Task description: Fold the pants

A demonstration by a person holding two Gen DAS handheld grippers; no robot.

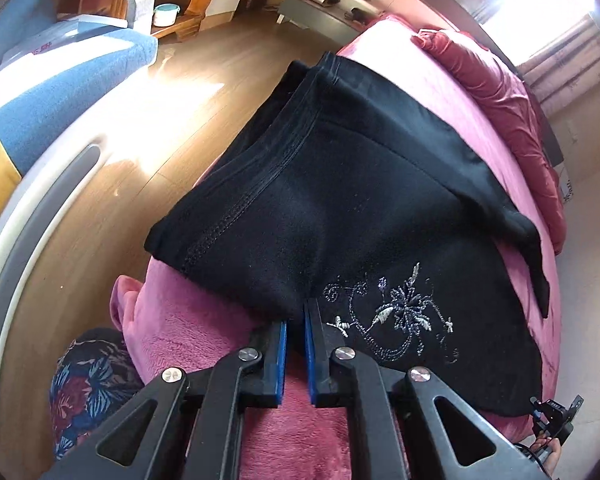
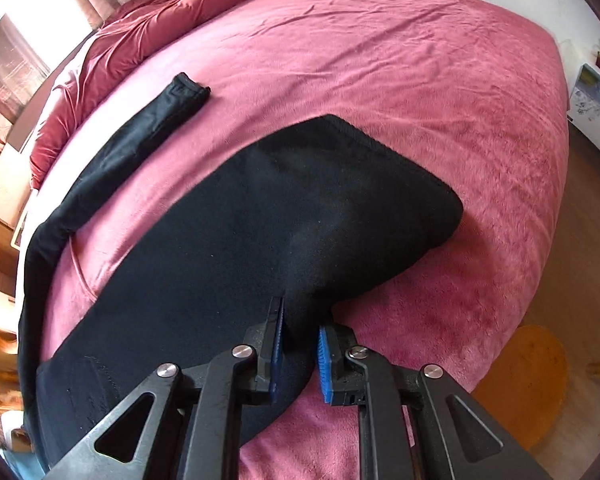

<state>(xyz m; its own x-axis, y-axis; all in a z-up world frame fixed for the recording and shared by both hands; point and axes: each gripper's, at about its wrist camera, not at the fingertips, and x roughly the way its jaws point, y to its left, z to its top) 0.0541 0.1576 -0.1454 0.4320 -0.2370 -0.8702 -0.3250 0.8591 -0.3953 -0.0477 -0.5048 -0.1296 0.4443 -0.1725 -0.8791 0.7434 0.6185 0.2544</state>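
Black fleece pants (image 1: 340,184) lie across a pink blanket (image 1: 188,320) on a bed, with silver flower embroidery (image 1: 396,316) near their close edge. My left gripper (image 1: 296,312) pinches that edge at its blue-padded tips, and the cloth draws to a point there. In the right wrist view the pants (image 2: 300,200) spread over the blanket (image 2: 380,60), and one thin leg (image 2: 140,136) trails away to the far left. My right gripper (image 2: 302,314) is shut on a fold of the black cloth, which fills the gap between its pads.
A crumpled red quilt (image 2: 160,12) lies at the head of the bed. Left of the bed are a wooden floor (image 1: 180,120) and a blue and yellow couch (image 1: 60,80). An orange mat (image 2: 528,380) lies on the floor at the right.
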